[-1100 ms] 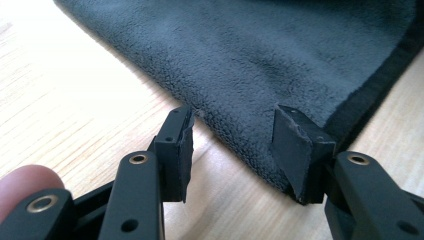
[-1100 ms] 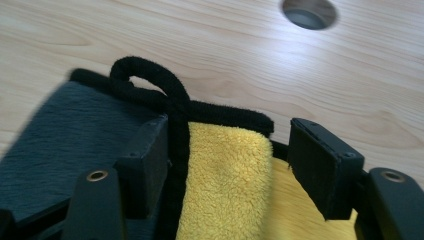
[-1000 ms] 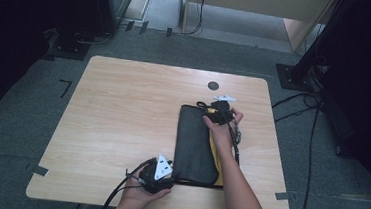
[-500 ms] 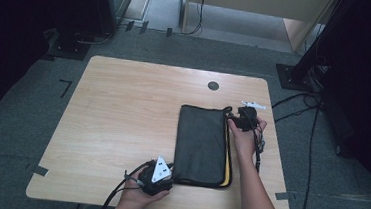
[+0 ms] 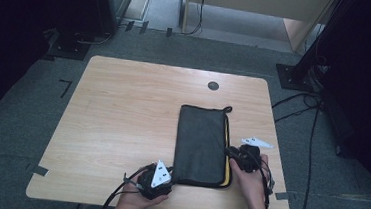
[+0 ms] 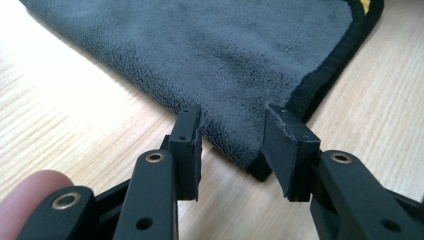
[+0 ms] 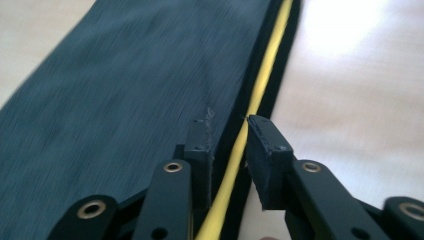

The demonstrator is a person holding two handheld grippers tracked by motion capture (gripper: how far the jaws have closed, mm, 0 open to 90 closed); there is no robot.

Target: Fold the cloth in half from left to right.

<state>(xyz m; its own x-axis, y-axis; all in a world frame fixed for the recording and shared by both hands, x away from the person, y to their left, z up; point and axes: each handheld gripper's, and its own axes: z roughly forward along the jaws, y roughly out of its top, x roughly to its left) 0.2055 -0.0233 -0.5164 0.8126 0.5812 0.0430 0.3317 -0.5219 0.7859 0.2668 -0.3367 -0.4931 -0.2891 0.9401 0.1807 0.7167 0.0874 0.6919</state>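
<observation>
A folded dark grey towel (image 5: 200, 143) with black edging and a yellow layer along its right side lies on the wooden table (image 5: 122, 114). My left gripper (image 5: 168, 176) stands open at the towel's near left corner. In the left gripper view that corner of the towel (image 6: 210, 55) lies between the jaws of the left gripper (image 6: 235, 145). My right gripper (image 5: 233, 156) sits at the towel's right edge. In the right gripper view the right gripper (image 7: 230, 135) is open by a narrow gap, and the yellow edge (image 7: 260, 85) runs between its jaws.
A small black round grommet (image 5: 213, 85) is set in the table near its far edge. Bare wood spreads left of the towel. Cables (image 5: 298, 106) and a stand base (image 5: 293, 75) lie on the floor to the right.
My right gripper has slid from the towel's far right corner along the right edge toward the near side. The towel lies slightly wider than before. The left gripper has stayed put.
</observation>
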